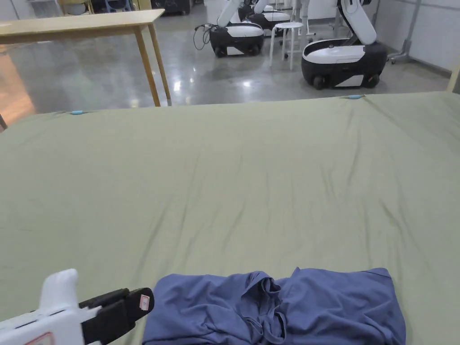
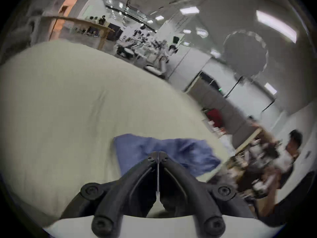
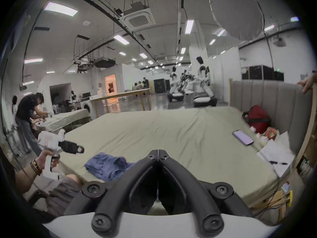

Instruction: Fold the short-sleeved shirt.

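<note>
Plain blue shirt (image 1: 287,305) on a plain olive-green sheet (image 1: 233,179).

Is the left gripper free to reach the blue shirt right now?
Probably yes. The left gripper hovers just beside the crumpled blue shirt on the green sheet, tongs shut and empty, with nothing between them.

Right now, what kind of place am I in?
Probably a robotics lab or data-collection workspace: wheeled robots are parked on a polished concrete floor, a bed with a green sheet serves as the work surface, and a photo umbrella hangs overhead.
</note>
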`<state>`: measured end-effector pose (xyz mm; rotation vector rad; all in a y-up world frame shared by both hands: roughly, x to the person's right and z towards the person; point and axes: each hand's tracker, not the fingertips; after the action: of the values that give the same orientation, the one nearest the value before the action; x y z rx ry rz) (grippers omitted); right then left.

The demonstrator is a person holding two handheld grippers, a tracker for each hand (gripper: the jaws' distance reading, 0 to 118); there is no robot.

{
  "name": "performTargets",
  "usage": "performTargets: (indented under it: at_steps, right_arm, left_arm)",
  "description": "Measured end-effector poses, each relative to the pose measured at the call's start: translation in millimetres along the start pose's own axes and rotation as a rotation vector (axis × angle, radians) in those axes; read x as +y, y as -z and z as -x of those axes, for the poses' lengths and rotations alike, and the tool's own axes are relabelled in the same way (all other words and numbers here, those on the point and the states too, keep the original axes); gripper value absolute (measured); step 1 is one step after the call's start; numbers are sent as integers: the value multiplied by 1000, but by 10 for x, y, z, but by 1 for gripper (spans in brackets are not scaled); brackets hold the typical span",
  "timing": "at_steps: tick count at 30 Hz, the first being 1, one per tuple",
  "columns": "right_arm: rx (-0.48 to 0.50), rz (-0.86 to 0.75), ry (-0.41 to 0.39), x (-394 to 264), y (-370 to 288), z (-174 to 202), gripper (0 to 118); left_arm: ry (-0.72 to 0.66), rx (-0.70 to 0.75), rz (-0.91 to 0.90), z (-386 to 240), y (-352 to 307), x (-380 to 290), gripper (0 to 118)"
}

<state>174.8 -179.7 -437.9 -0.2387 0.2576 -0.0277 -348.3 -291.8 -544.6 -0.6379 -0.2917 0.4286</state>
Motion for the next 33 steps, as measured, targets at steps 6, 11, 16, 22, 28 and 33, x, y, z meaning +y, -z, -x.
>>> performTargets:
  at_steps: [6, 11, 16, 22, 28, 33]
  right_arm:
    - [-55, -19, -46, 71, 98, -45, 0]
    - [-21, -17, -45, 74, 131, 20, 0]
    - [-3, 3, -48, 65, 160, 40, 0]
    - [1, 21, -39, 49, 170, 28, 0]
    - [-15, 40, -45, 40, 145, 10, 0]
    - [-16, 41, -35, 33, 126, -8, 0]
  left_arm:
    - [-57, 25, 59, 304, 481, 2, 98]
    - [-169, -116, 170, 444, 724, -45, 116]
    - [-241, -257, 173, 426, 771, -87, 107]
    - [-234, -131, 164, 529, 786, -168, 18]
    - [-382, -146, 86, 711, 588, -117, 14]
    - [-446, -33, -72, 1238, 17, 14, 13]
